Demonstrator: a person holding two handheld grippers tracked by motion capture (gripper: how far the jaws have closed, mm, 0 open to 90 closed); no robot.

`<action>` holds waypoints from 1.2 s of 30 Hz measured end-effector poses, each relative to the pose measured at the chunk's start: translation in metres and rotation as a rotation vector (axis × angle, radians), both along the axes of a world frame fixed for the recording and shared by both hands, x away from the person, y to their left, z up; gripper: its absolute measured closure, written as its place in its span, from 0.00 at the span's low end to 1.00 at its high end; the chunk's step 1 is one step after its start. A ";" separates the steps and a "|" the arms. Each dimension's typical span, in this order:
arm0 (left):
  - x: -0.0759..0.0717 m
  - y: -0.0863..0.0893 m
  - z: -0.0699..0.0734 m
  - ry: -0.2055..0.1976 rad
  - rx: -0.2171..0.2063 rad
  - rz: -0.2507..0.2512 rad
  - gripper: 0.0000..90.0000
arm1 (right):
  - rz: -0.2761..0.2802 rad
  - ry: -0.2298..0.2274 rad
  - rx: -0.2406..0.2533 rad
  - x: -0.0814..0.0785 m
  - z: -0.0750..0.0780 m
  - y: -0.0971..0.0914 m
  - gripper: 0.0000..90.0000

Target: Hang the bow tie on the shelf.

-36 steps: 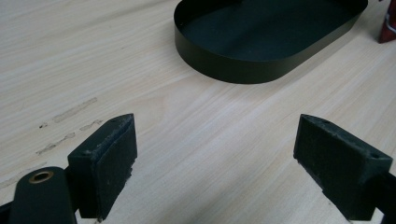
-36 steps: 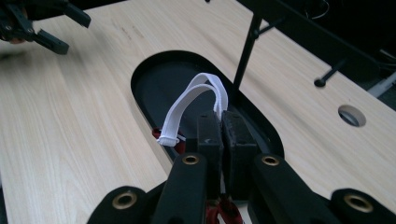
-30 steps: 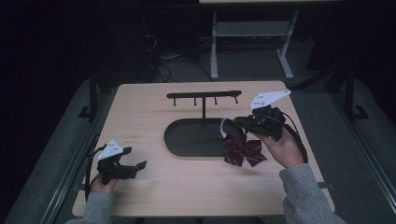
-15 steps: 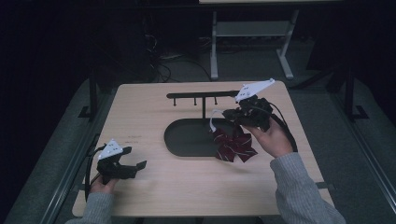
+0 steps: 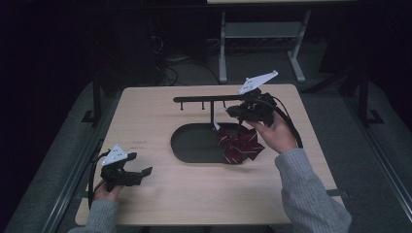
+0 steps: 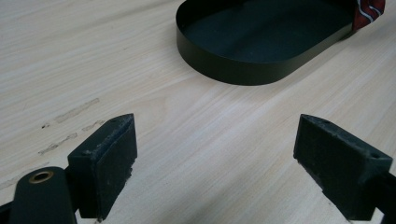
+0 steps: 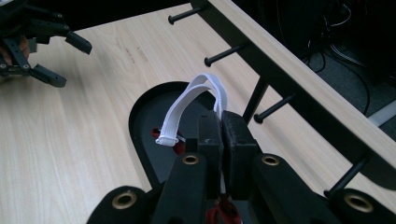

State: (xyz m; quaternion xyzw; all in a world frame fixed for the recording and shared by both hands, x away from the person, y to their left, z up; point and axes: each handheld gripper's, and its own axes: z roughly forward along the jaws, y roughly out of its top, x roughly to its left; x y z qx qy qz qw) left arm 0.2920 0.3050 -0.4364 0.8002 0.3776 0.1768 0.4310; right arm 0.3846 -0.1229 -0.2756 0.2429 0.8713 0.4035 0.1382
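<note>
Since a second ago the right tongs (image 5: 232, 112) have carried the red bow (image 5: 241, 144) up off the table and in toward the black rack (image 5: 214, 99); the left tongs (image 5: 141, 172) have stayed where they were.

In the high view, the bow hangs just under the right tongs, half over the edge of the dark tray (image 5: 192, 143). I think it is held high like this so its loop can slip onto a peg. The rack's bar runs just behind the right tongs, and its post stands close beside them. The left tongs rest far off, near the front corner of the table (image 5: 155, 204), out of the way.

In the left gripper view, the left tongs (image 6: 215, 154) are wide open with nothing between them. The tray (image 6: 233, 70) lies ahead of them, and a bit of the bow (image 6: 369, 9) peeks in past it.

In the right gripper view, the right tongs (image 7: 222, 128) are pinched tight on the white strap (image 7: 187, 105) of the bow. The loop stands up in front of the tongs, open and ready. The pegs (image 7: 229, 52) stick out just beyond it. The post (image 7: 254, 100) is close, so it could bump the loop on the way
</note>
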 end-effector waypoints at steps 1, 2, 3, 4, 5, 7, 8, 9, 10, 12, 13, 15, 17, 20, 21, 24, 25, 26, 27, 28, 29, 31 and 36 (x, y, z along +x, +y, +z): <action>0.000 0.000 0.000 -0.001 -0.008 0.003 0.14 | 0.004 -0.003 0.000 0.001 0.001 0.001 0.96; 0.000 0.000 0.000 -0.001 -0.008 0.003 0.15 | 0.005 -0.002 0.003 0.002 0.002 0.002 0.96; 0.000 0.000 0.000 0.001 -0.005 0.003 0.14 | 0.001 0.002 0.001 0.003 0.002 0.003 0.96; 0.000 0.000 0.000 0.001 -0.005 0.003 0.15 | 0.001 0.002 0.001 0.003 0.002 0.003 0.96; 0.000 -0.001 0.000 -0.001 -0.008 0.002 0.14 | -0.004 0.001 -0.004 0.005 0.004 0.005 0.96; 0.000 0.000 0.000 -0.001 -0.009 0.003 0.15 | -0.005 -0.002 -0.009 0.008 0.006 0.006 0.96; 0.000 0.000 0.000 0.000 -0.009 0.003 0.14 | -0.007 -0.003 -0.012 0.009 0.007 0.007 0.96; 0.000 0.000 0.000 -0.001 -0.009 0.003 0.14 | -0.011 -0.003 -0.013 0.010 0.007 0.007 0.96; 0.000 0.000 0.000 -0.001 -0.009 0.003 0.15 | -0.006 -0.008 -0.016 0.011 0.008 0.007 0.96; 0.000 -0.001 0.000 0.000 -0.010 0.003 0.15 | -0.012 -0.001 -0.009 0.013 0.008 0.007 0.96; 0.000 -0.001 0.000 -0.001 -0.007 0.001 0.15 | -0.011 -0.002 -0.018 0.014 0.008 0.007 0.96; 0.000 0.000 0.000 0.000 -0.003 -0.002 0.14 | -0.015 -0.001 -0.019 0.016 0.008 0.007 0.96; 0.000 0.000 0.000 0.000 -0.004 -0.001 0.14 | -0.017 -0.003 -0.021 0.018 0.009 0.007 0.96; 0.000 0.000 0.000 0.001 -0.004 -0.001 0.14 | -0.019 -0.004 -0.021 0.021 0.011 0.008 0.96; 0.000 0.000 0.000 0.000 -0.003 -0.001 0.14 | -0.023 0.001 -0.017 0.022 0.011 0.008 0.96; 0.000 0.000 0.000 0.000 -0.003 -0.001 0.15 | -0.022 -0.003 -0.019 0.024 0.012 0.009 0.96; 0.000 0.000 0.000 0.000 -0.004 -0.001 0.15 | -0.021 -0.005 -0.019 0.025 0.012 0.009 0.96; 0.000 0.000 0.000 0.000 -0.003 -0.001 0.14 | -0.025 0.002 -0.012 0.025 0.011 0.009 0.96; 0.000 0.000 0.000 0.000 -0.004 -0.001 0.14 | -0.029 0.008 -0.018 0.027 0.010 0.010 0.96; 0.000 0.000 0.000 0.000 -0.004 -0.001 0.14 | -0.029 0.008 -0.018 0.027 0.010 0.010 0.96; 0.000 0.000 0.000 -0.001 -0.004 0.000 0.14 | -0.030 0.008 -0.018 0.029 0.009 0.009 0.96; 0.000 0.000 0.000 -0.001 -0.004 -0.001 0.14 | -0.031 0.010 -0.015 0.030 0.008 0.009 0.96; 0.000 0.000 0.000 -0.002 -0.006 -0.002 0.14 | -0.044 0.014 -0.025 0.037 0.004 0.009 0.96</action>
